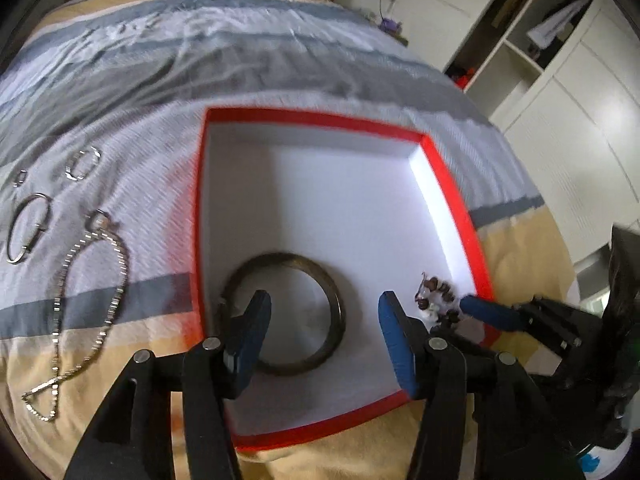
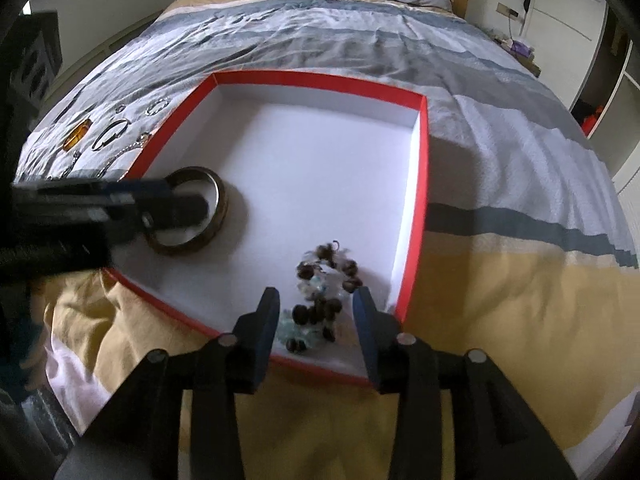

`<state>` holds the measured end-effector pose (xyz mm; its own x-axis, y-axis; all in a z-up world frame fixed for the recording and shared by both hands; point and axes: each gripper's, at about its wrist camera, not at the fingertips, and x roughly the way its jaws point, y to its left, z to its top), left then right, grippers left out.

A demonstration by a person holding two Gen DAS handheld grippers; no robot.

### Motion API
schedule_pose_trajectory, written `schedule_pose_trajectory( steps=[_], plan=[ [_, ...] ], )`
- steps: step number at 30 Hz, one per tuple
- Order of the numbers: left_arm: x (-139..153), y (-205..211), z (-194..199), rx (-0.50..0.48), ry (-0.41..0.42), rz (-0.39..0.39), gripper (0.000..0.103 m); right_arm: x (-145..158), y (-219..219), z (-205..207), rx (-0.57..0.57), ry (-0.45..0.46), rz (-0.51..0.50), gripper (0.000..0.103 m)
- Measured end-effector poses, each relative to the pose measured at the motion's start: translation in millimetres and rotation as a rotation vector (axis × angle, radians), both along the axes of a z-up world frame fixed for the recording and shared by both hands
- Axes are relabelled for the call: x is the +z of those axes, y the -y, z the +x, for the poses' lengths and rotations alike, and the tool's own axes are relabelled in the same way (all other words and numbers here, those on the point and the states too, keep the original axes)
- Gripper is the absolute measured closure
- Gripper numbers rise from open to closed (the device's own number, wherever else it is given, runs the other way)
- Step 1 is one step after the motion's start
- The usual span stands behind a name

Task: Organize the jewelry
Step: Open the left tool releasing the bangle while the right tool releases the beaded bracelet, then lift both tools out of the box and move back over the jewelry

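Red-rimmed box [image 1: 456, 200] holds bangle [image 1: 338, 308] and beads [image 2: 328, 280] — both claws, left claw [image 1: 324, 312] and right claw [image 2: 316, 304], gape apart, so I'd lift straight clear.

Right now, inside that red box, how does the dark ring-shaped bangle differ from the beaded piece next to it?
The bangle is one smooth, rigid dark hoop lying flat; the beaded bracelet is a loose heap of brown and pale clear beads. The bangle sits near the box's left wall, the beaded bracelet near its right corner. The left gripper straddles the bangle's rim; the right gripper flanks the beads. Both lie on the white floor, neither gripped.
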<state>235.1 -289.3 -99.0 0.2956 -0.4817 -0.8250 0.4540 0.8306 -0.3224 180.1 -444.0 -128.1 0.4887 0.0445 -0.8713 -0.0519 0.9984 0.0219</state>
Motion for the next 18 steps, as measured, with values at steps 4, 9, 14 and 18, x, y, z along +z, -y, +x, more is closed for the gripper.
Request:
schedule_pose_trajectory(
  steps=[4, 9, 14, 18],
  plan=[
    [20, -11, -4, 0.0, 0.009, -0.034, 0.049, 13, 2, -12, -0.026, 0.022, 0.007, 0.066],
    [53, -23, -32, -0.019, 0.073, -0.042, 0.049, 40, 8, -39, -0.071, 0.07, 0.026, 0.066],
    [78, -40, -79, -0.055, 0.144, 0.008, 0.046, 70, 7, -74, -0.115, 0.122, 0.033, 0.065],
    [87, -59, -110, -0.05, 0.158, 0.056, 0.037, 95, 2, -106, -0.149, 0.172, 0.041, 0.065]
  ],
)
